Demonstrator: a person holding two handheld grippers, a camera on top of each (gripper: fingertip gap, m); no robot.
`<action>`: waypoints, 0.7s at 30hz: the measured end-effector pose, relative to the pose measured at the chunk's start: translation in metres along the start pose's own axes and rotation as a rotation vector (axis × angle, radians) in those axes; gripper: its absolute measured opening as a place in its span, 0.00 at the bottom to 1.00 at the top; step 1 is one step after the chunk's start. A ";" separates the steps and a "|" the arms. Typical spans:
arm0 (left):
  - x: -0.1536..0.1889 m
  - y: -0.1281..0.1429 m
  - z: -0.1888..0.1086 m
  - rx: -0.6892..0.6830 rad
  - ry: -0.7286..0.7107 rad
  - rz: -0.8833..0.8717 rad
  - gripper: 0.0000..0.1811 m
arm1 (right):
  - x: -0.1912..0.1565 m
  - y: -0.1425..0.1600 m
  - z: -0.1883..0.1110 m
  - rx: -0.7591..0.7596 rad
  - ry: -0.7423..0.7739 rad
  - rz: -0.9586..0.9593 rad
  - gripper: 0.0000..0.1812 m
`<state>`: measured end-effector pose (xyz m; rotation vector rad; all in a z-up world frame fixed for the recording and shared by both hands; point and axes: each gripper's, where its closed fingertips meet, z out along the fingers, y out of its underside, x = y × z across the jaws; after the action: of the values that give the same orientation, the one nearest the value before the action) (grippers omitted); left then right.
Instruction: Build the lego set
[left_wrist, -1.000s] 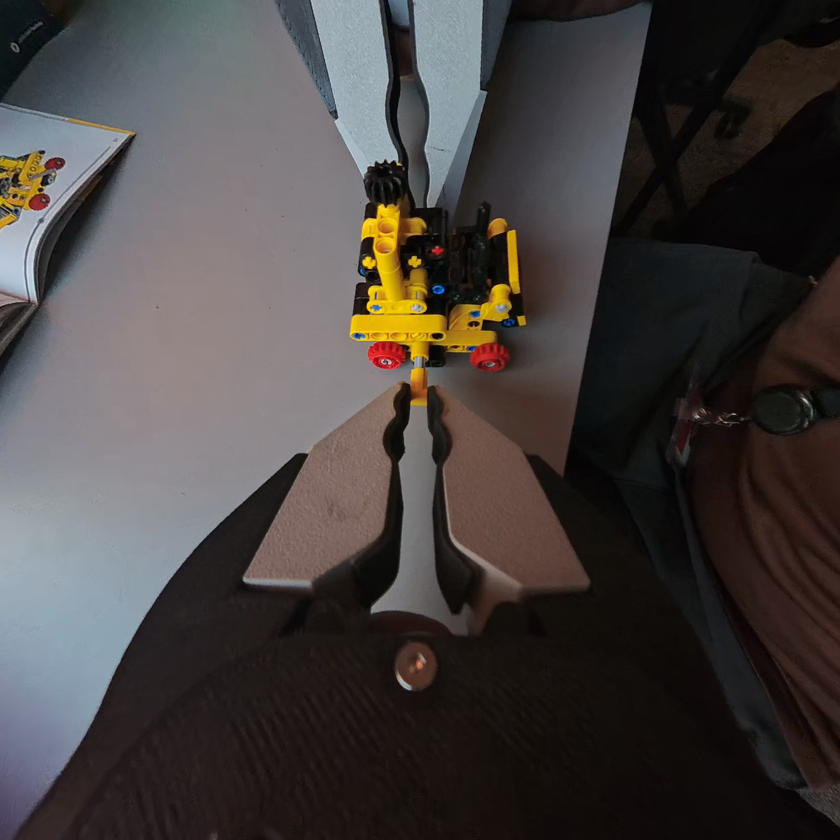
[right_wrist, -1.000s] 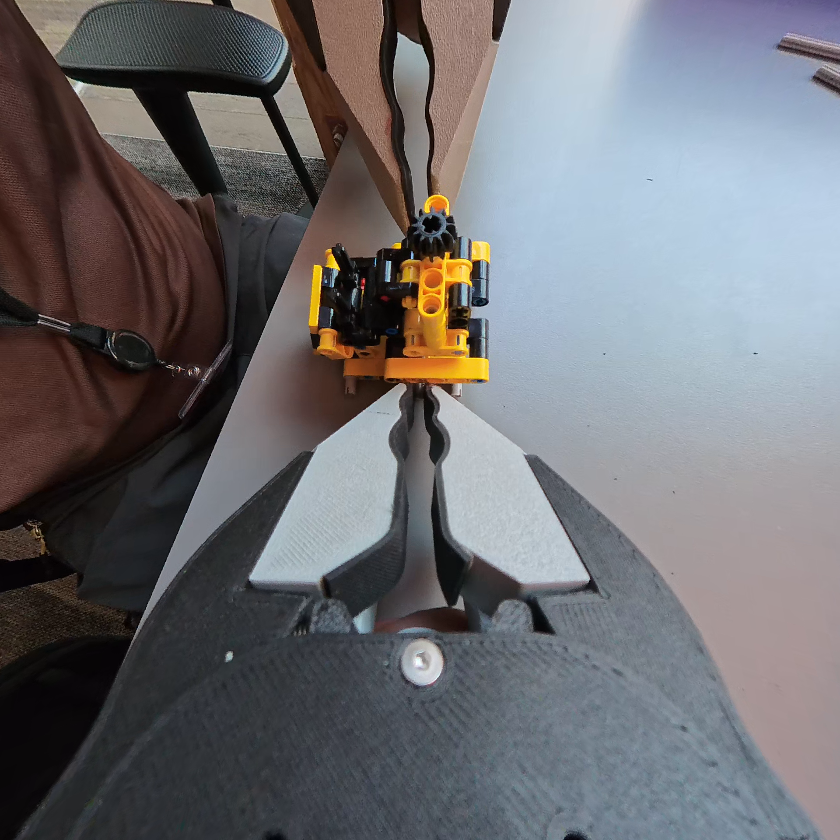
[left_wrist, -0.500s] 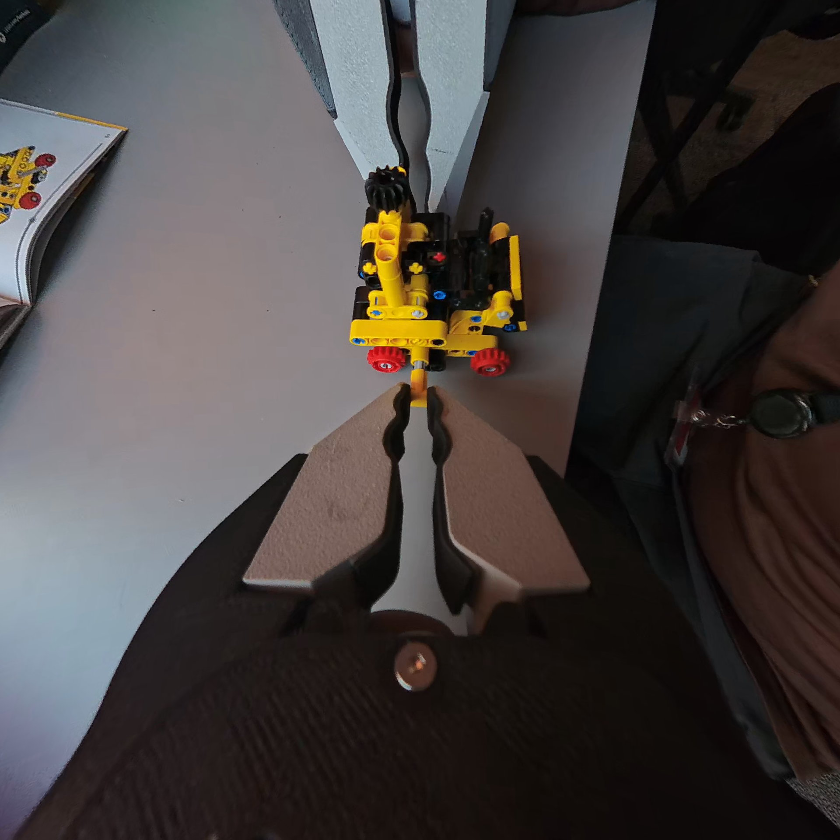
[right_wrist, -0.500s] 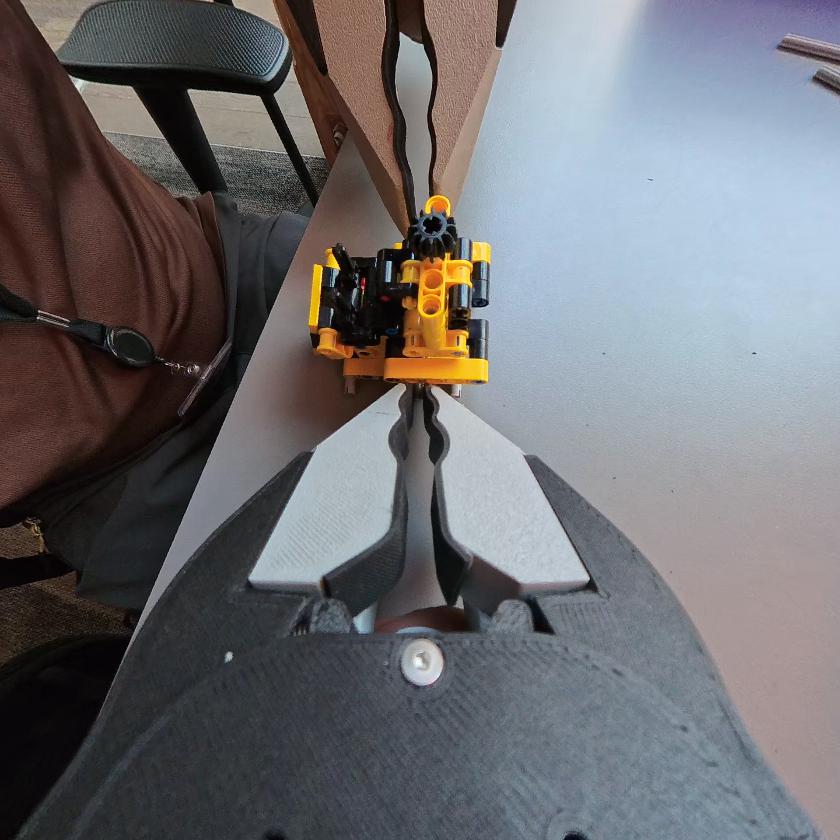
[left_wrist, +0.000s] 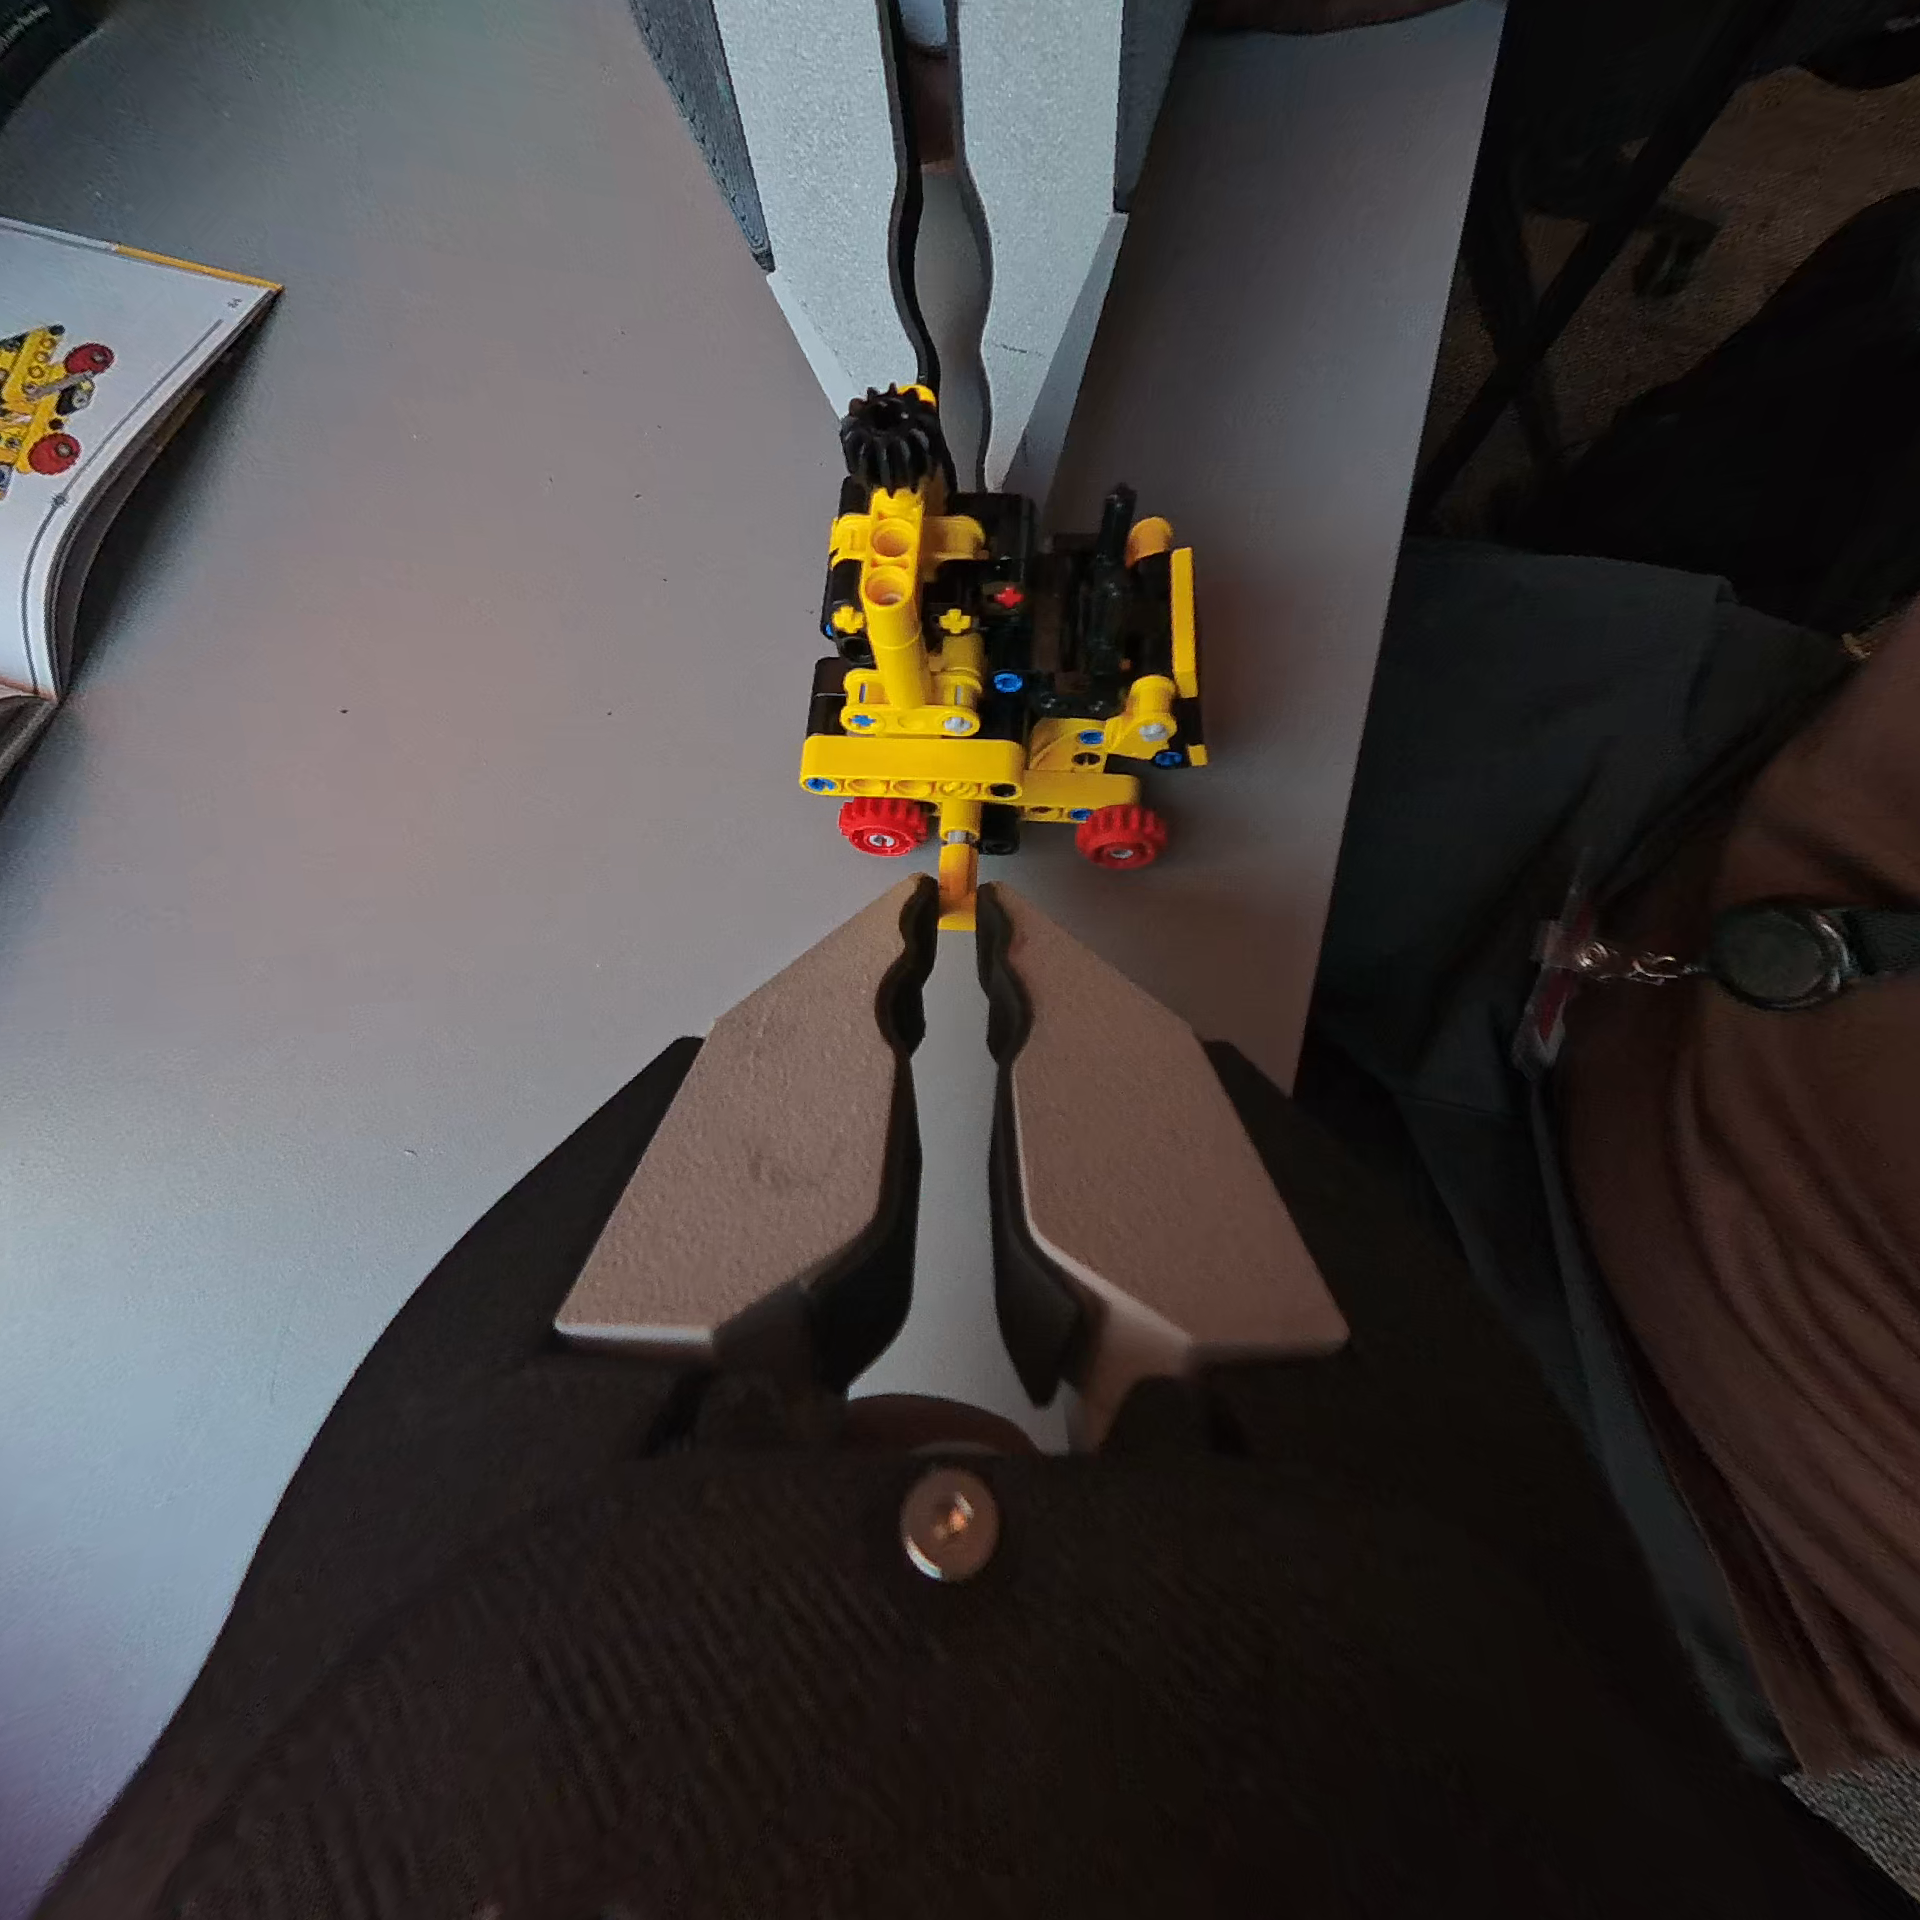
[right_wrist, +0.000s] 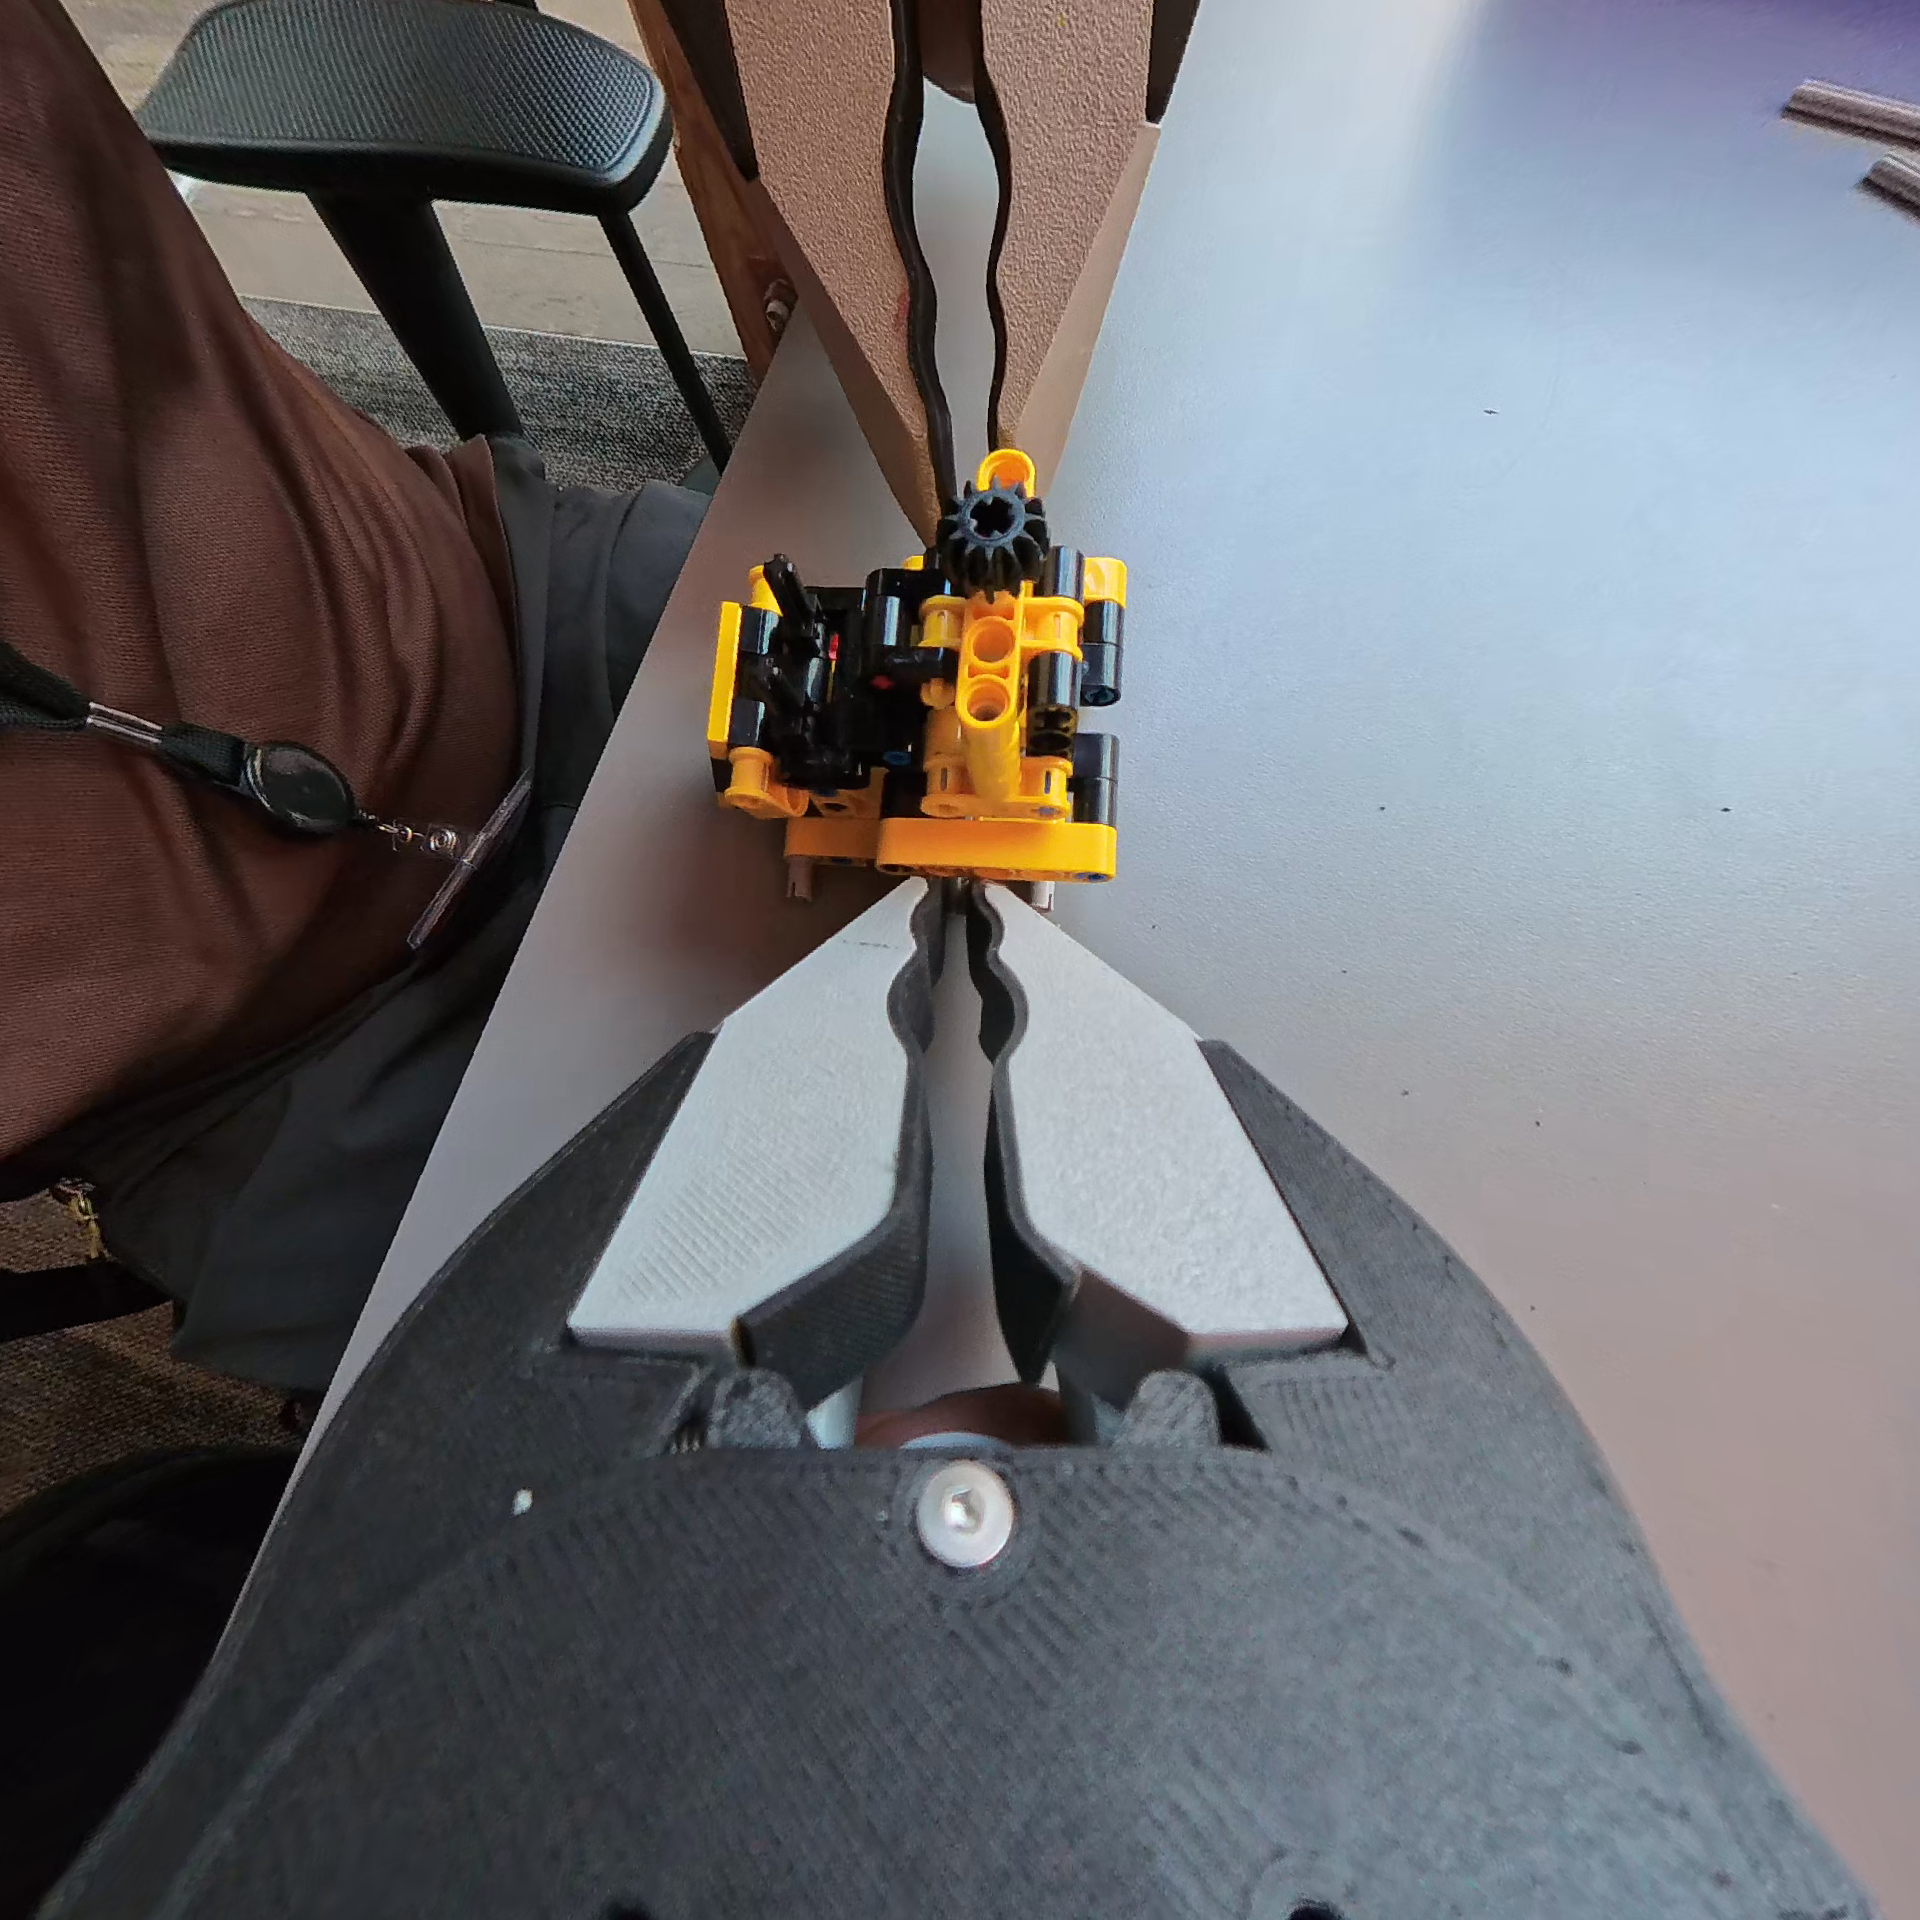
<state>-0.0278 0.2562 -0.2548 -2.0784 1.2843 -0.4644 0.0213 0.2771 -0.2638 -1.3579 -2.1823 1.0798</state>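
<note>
My left gripper (left_wrist: 954, 902) pinches the yellow axle piece (left_wrist: 957, 868) jutting from the yellow-and-black lego vehicle (left_wrist: 997, 665) on the grey table (left_wrist: 416, 727); my right gripper (right_wrist: 954, 902) closes on its opposite side, both on one axis.

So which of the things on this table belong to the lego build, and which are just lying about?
Belongs to the build:
- yellow and black lego vehicle with red wheels
- left gripper, shut on its yellow axle piece
- right gripper
- open instruction booklet

Lying about:
- black mesh chair armrest
- dark strips at the grey table's far edge
</note>
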 end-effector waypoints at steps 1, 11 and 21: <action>0.000 0.000 0.000 0.003 -0.001 -0.008 0.02 | 0.000 0.000 0.000 0.002 0.000 0.001 0.00; -0.008 0.001 -0.001 0.011 -0.054 -0.007 0.03 | 0.002 0.000 -0.003 0.028 -0.004 0.025 0.06; -0.006 0.007 0.007 0.007 -0.031 -0.052 0.06 | 0.007 0.006 -0.004 0.003 0.028 0.017 0.02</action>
<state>-0.0306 0.2613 -0.2642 -2.1095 1.2123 -0.4571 0.0243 0.2860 -0.2659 -1.3849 -2.1520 1.0636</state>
